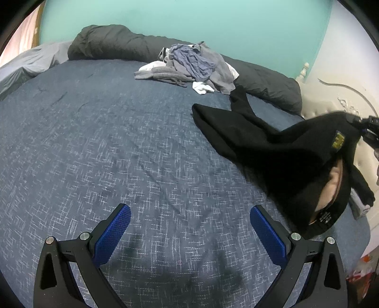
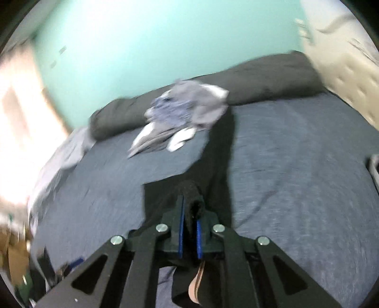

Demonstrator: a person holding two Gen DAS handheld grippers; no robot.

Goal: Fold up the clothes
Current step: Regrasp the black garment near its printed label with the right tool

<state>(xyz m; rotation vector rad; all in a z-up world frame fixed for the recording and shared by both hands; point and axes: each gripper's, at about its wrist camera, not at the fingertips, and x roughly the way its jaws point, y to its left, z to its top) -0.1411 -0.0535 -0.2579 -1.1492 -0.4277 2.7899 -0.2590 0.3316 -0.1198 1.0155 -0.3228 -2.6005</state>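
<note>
- Right gripper (image 2: 189, 213): jaws clamped on a fold of the black garment (image 2: 213, 165), which trails toward 12 o'clock across the bed.
- Left gripper (image 1: 190, 227): jaws spread wide, nothing between them, above the blue bedspread (image 1: 118, 142).
- Clothes pile (image 1: 191, 64): at 12 o'clock, against the dark rolled duvet (image 1: 106, 42).
- Turquoise wall (image 1: 189, 19) behind; cream tufted headboard (image 1: 331, 104) at 3 o'clock.

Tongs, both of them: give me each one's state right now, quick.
Left tongs: open, empty, above the blue bedspread.
Right tongs: shut on the black garment, lifting one end.
</note>
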